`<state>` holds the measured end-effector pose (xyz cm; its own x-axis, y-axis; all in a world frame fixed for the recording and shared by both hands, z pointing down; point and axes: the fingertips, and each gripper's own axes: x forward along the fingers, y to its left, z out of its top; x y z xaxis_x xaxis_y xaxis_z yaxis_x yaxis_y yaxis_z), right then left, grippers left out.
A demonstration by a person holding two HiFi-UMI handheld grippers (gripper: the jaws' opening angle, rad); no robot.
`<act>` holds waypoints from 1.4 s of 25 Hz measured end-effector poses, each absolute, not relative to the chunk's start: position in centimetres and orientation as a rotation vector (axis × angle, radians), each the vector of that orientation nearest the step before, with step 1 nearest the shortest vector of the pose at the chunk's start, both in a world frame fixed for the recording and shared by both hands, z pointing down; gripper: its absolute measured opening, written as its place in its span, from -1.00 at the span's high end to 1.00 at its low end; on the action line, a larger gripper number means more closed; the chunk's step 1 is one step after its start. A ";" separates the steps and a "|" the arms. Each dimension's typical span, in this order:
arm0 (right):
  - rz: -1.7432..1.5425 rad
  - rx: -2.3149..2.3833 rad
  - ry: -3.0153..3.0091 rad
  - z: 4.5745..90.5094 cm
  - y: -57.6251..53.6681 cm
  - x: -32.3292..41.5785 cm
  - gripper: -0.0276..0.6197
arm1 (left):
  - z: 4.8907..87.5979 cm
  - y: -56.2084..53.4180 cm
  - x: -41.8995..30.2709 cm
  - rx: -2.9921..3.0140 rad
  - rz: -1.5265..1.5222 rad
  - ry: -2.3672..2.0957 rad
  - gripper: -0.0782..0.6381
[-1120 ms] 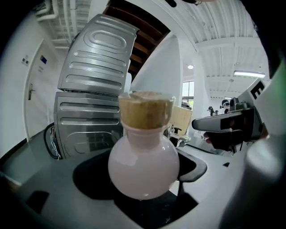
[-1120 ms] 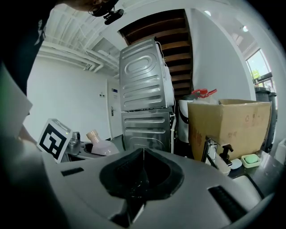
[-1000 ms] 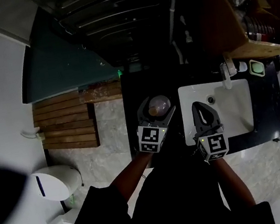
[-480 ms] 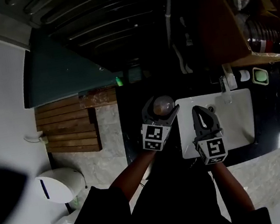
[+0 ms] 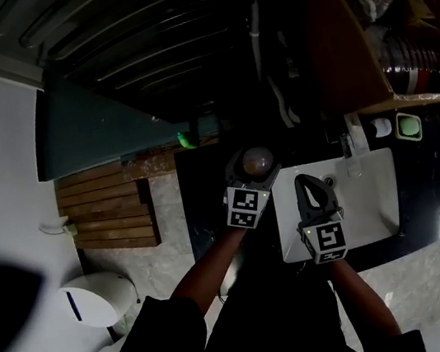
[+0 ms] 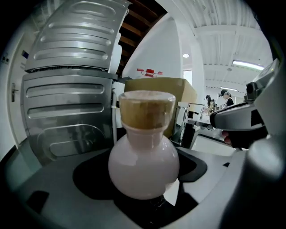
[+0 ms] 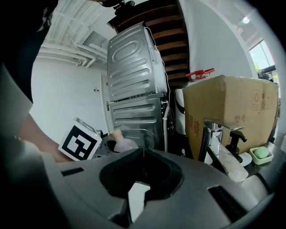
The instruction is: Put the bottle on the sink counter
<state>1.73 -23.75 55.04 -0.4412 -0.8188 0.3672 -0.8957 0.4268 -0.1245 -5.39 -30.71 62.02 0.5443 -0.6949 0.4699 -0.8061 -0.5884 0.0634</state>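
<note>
Pink-white round glass bottle (image 6: pixel 143 167) with a cork stopper sits clamped between the jaws of the left gripper (image 5: pixel 254 168). Bare dark sink counter (image 5: pixel 206 215) spreads under and to that claw's left, and the white rectangular basin (image 5: pixel 368 188) has its edge just to the claw's right. Right gripper (image 7: pixel 143 153), jaws pressed together on nothing, hangs over the basin's near-left part.

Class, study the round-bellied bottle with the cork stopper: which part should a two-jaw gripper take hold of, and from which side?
Grip the bottle at its round belly, coming in level from the side with one jaw on each flank, as the left gripper does here. The bottle is upright and widest there. The cork is a separate piece and might pull out.
</note>
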 end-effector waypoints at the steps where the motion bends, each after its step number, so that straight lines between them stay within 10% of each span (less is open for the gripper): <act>1: 0.439 1.500 -2.440 54.9 -24.1 1.8 0.79 | 62.4 -30.9 -5.2 2.504 0.599 -1.248 -0.31; 35: 0.515 1.595 -2.346 58.4 -22.4 6.0 0.79 | 69.4 -32.6 -1.7 2.444 0.969 -1.136 -0.31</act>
